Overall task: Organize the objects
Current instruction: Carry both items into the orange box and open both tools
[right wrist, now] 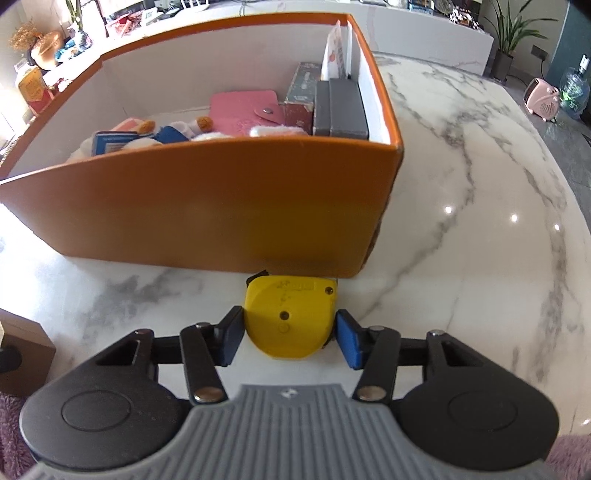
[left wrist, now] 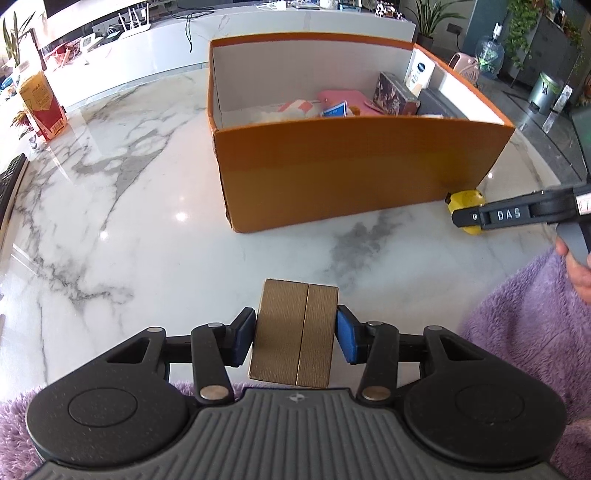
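White marble tabletop (left wrist: 140,206) with grey veining, glossy and dotted with lamp reflections, fills both views; beyond it run a long white counter (left wrist: 258,26) strewn with cables and small items, potted plants (left wrist: 430,14), a pink fan heater (right wrist: 541,98) and a water jug (right wrist: 576,90) on the grey floor. Orange cardboard box (left wrist: 351,166), open-topped with white inner walls, stands on the marble; inside lie a pink snap-button wallet (right wrist: 245,110), a plush toy (right wrist: 166,134), a small blue card (left wrist: 334,110), a patterned carton (left wrist: 395,96) and a dark grey case (right wrist: 341,109) set against the right-hand wall. Left gripper (left wrist: 294,341), black linkage arms with blue pads, is clamped on a brown ribbed cardboard box (left wrist: 295,336), rectangular with a centre seam, both pads pressing its sides, held near the table's front edge and well apart from the orange box. Right gripper (right wrist: 290,339) straddles a yellow tape measure (right wrist: 291,317), a smooth plastic case with rounded corners lying flat on the marble, just beside the orange box's near wall at its right corner; the left pad meets the case, while at the right pad contact cannot be told. Fluffy lilac sleeves (left wrist: 517,317) border the frames.
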### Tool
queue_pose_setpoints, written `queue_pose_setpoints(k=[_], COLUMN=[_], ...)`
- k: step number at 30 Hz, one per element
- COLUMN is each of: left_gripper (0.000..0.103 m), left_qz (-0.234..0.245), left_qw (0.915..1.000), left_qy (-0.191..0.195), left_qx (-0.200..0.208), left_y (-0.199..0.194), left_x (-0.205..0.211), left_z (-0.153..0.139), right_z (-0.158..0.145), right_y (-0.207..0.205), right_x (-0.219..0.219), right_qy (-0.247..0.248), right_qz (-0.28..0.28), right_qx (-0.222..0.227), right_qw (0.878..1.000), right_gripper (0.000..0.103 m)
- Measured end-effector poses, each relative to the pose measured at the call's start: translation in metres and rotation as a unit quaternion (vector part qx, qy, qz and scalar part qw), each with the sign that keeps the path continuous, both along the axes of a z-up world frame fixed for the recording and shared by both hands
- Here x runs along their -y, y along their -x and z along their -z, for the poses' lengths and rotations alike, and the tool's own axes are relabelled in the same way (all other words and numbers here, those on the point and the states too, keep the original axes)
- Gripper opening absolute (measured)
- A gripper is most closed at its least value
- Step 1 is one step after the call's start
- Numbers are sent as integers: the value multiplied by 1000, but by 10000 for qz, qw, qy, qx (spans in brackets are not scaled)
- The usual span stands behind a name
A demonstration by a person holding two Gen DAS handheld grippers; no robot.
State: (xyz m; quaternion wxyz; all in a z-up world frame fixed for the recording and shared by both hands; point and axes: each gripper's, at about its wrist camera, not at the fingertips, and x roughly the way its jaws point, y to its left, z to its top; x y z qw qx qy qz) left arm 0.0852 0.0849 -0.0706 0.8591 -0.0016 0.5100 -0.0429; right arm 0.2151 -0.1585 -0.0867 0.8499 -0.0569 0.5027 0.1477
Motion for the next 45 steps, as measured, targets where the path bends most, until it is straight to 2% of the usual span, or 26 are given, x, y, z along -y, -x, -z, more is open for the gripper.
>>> queue_pose_setpoints(k=[5, 8, 15, 22, 24, 27, 34, 41, 45], left_gripper=[54, 54, 54, 54, 54, 54, 54, 54, 53], left_qz=[19, 86, 352, 371, 227, 99, -130, -243, -328], left_qw=[9991, 9977, 9917, 9906, 9908, 9929, 9980, 9997, 9991], left_qy=[379, 561, 939, 720, 764, 585, 404, -34, 253], left_qx=[201, 370, 802, 1107, 1096, 1031, 479, 57, -12], left_y=[3, 1, -24, -86, -112, -153, -232, -264, -267], left_x=[2, 5, 12, 18, 17, 20, 27, 37, 36], left_z=[-24, -43, -89, -114, -112, -98, -42, -2, 5], right_z=[-19, -40, -96, -121, -119, -112, -83, -64, -54], right_y=[16, 27, 42, 7, -13, -40, -97, -119, -123], right_x=[1, 3, 0, -14, -18, -25, -40, -43, -43], right_qy=[-146, -333, -665, -533, -503, -462, -479, -640, -598], right_qz=[-257, -429, -800, -982, -924, -831, -623, -567, -601], right_qx=[226, 339, 905, 1283, 1301, 1314, 1151, 1182, 1202], right_qw=[9993, 9980, 9904, 9854, 9859, 9868, 9902, 9893, 9891], right_gripper=[55, 55, 55, 55, 55, 55, 55, 55, 55])
